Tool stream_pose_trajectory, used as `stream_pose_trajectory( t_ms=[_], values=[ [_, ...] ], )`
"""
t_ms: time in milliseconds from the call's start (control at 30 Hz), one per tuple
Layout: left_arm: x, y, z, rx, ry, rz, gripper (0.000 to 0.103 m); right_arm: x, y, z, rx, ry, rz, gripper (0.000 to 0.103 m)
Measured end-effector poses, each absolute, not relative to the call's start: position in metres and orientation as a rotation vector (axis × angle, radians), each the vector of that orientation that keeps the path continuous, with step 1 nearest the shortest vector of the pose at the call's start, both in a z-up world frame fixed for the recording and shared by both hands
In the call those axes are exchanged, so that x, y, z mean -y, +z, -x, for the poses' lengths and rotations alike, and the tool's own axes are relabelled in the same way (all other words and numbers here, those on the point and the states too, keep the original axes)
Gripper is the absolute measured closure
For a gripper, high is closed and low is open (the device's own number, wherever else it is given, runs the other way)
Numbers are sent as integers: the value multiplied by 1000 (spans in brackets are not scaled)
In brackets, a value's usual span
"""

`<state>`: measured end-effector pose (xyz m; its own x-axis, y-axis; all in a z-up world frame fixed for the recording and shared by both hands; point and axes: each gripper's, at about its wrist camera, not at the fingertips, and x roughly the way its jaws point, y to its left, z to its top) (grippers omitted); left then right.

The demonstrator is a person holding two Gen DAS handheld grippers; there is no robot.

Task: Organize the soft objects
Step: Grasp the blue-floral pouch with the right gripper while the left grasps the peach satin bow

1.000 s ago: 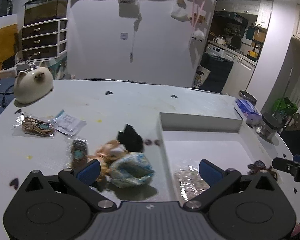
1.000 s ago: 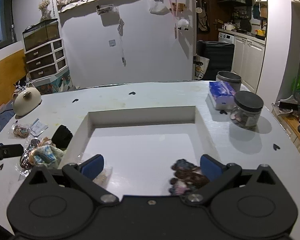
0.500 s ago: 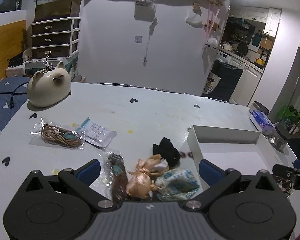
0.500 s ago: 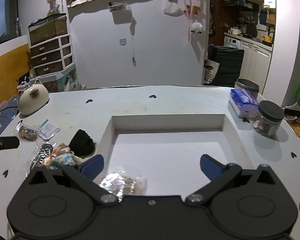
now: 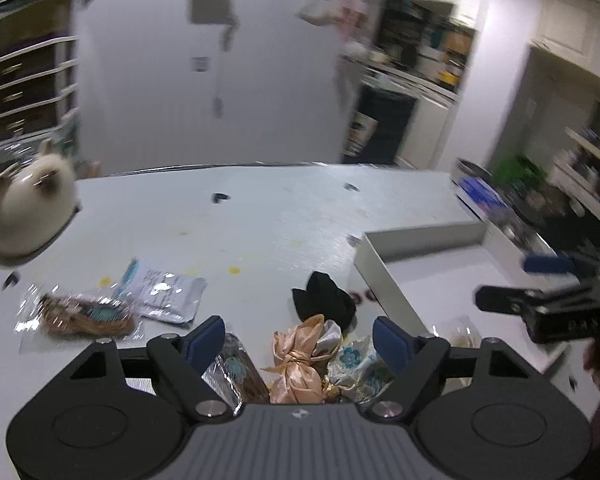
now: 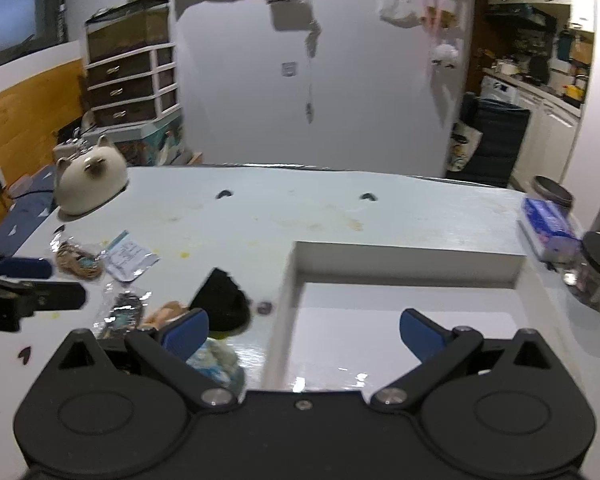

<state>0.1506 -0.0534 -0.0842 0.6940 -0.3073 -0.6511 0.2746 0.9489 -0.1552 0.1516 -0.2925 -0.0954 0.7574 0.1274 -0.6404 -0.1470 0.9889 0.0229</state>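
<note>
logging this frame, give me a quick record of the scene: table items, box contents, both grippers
pile: peach satin pouch, floral pouch, black cloth, beside the box
box: one clear packet at its near edge
left hand-held gripper: closing around the peach satin pouch, no contact yet
right hand-held gripper: open, empty, straddling the box's left wall

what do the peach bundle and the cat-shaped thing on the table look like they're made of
The peach bundle looks like satin fabric: soft sheen, gathered folds, knotted middle. The cat-shaped thing looks like glazed ceramic, cream and smooth with small glints, though plastic cannot be ruled out.
</note>
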Motion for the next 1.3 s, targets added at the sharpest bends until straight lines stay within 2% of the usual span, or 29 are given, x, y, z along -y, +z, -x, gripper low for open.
stream_pose_trajectory(
  t_ms=[200,333,800,900,1000,1300],
  values=[
    [43,-95,-171,-766,-509,-69,25,264,-103,-164,-759,232,69,20],
    [40,-109,-182,-812,-628,-155,27,250,-111,-171,-812,295,91,23],
    [49,-146,-221,-786,-1052,-529,24,214,-142,-194,-973,410,166,24],
    [56,-156,-229,-784,-1138,-611,16,212,-146,-196,-995,417,160,26],
    [61,-162,-235,-769,-1203,-672,15,211,-150,-200,-1013,418,157,29],
    [81,-176,-246,-709,-1364,-808,12,203,-157,-206,-1053,465,157,29]
  ],
)
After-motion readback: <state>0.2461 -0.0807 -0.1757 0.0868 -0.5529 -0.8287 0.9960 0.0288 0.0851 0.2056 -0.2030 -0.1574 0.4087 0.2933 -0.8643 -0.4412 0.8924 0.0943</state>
